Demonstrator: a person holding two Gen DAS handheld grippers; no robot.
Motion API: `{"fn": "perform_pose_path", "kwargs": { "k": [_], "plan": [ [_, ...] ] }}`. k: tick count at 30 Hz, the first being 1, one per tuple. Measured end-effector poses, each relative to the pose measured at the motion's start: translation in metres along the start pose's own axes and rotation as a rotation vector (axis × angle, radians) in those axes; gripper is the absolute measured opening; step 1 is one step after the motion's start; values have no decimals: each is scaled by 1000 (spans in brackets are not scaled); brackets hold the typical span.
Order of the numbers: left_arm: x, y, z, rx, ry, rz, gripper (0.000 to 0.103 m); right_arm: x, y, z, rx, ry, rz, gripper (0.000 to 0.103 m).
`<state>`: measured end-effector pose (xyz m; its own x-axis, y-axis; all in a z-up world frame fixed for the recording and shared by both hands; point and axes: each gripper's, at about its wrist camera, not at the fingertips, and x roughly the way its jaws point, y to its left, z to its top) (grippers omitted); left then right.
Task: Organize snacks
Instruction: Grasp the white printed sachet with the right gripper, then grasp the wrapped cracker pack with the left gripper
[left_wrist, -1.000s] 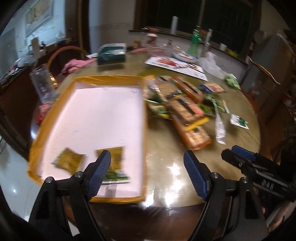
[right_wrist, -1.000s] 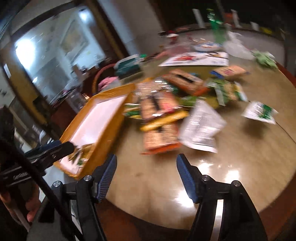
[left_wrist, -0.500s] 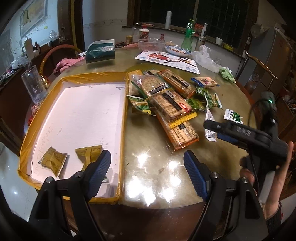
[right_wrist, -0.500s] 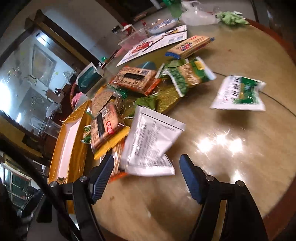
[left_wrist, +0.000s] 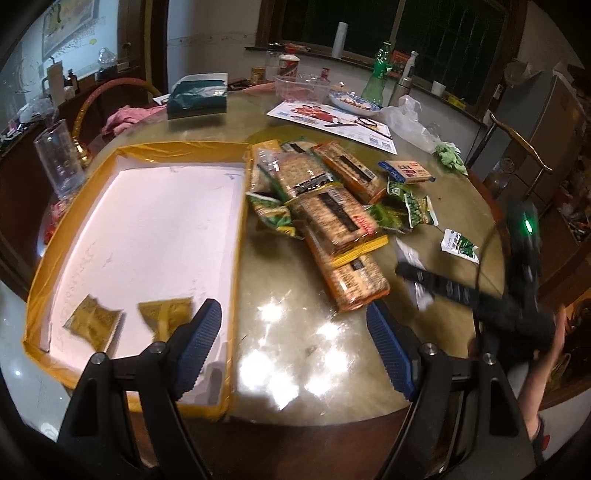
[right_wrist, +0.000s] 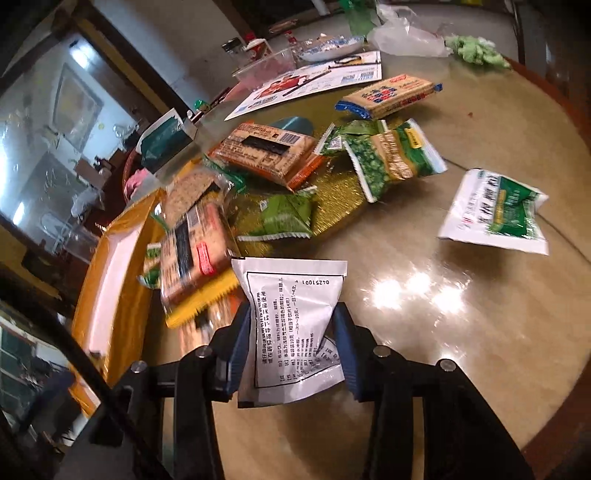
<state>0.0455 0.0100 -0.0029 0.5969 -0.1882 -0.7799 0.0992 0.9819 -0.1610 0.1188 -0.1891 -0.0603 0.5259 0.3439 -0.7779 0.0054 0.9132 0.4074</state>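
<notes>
We see the right tool (right_wrist: 291, 341) pitched down over the near edge of the round worktop (right_wrist: 424, 332), its jaws having just closed onto a white sachet (right_wrist: 295, 325), whose waist crumples between the blue pads; the sachet shows a boxed block of black print, upside down to us, with the code 04251001 along its far edge, the rest too small to read; in the left wrist view a person's hand (left_wrist: 543, 354) grips the right tool's handle at the right; the left tool (left_wrist: 293, 354) is angled down too, jaws wide apart with nothing between them, over the near corner of the yellow-rimmed tray (left_wrist: 236, 266), where two gold packets (left_wrist: 92, 325) lie; cracker packs (left_wrist: 336, 218) are heaped just right of the tray.
</notes>
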Motion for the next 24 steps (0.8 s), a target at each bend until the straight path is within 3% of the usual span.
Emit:
{"fn": "perform_pose_path", "kwargs": {
  "k": [12,19,24],
  "plan": [
    [58,-42,52,-13,108,-44,81,-40,-23,-39,-108,-59,-142,41],
    [116,-50,91,-97,175,72,81,-40,-23,-41,-136,-67,-127,41],
    [135,-64,94,-43,173,203,81,-40,-24,-43,-143,-75,-115,41]
  ]
}}
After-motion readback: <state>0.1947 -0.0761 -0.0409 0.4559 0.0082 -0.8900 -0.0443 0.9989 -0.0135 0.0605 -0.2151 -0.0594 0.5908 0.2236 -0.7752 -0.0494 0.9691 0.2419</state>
